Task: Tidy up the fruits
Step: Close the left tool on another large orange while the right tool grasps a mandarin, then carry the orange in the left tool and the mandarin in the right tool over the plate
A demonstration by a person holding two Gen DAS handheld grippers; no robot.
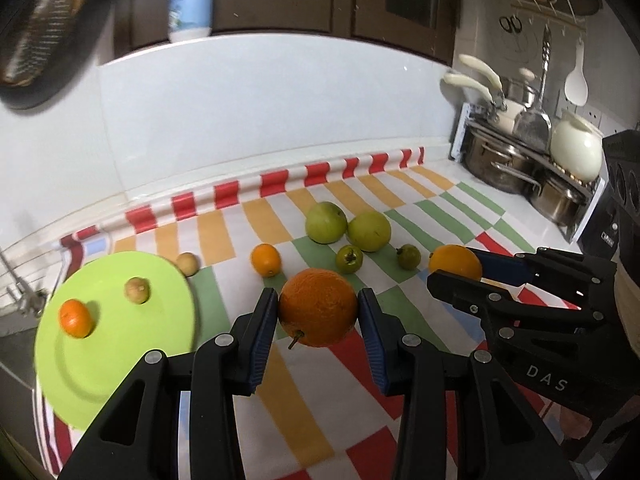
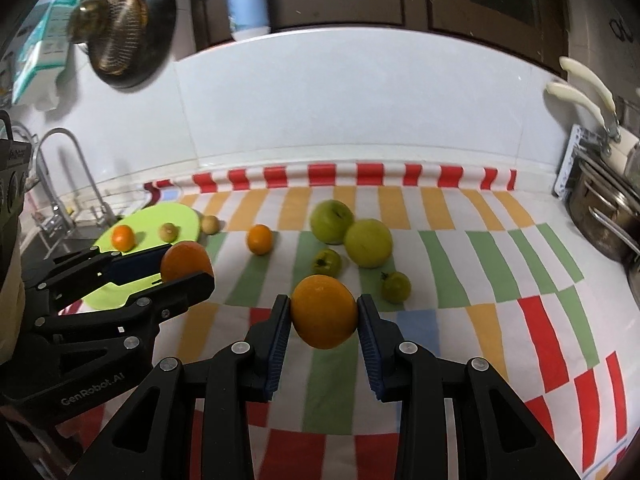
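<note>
With the left gripper [image 1: 318, 312] squeezing a dark orange [image 1: 318, 307] and the right gripper [image 2: 323, 314] squeezing a lighter orange [image 2: 324, 311], both up off the striped cloth [image 2: 460, 264], keep each squeeze steady and carry them gently to the green plate [image 1: 120, 352].

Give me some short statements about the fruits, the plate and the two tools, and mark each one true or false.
1. The left tool holds an orange. True.
2. The right tool is empty. False: it grips a yellow-orange fruit.
3. The green plate carries two small fruits. True.
4. The two big green fruits lie on the plate. False: they lie on the striped cloth.
5. The plate is red. False: it is light green.
</note>
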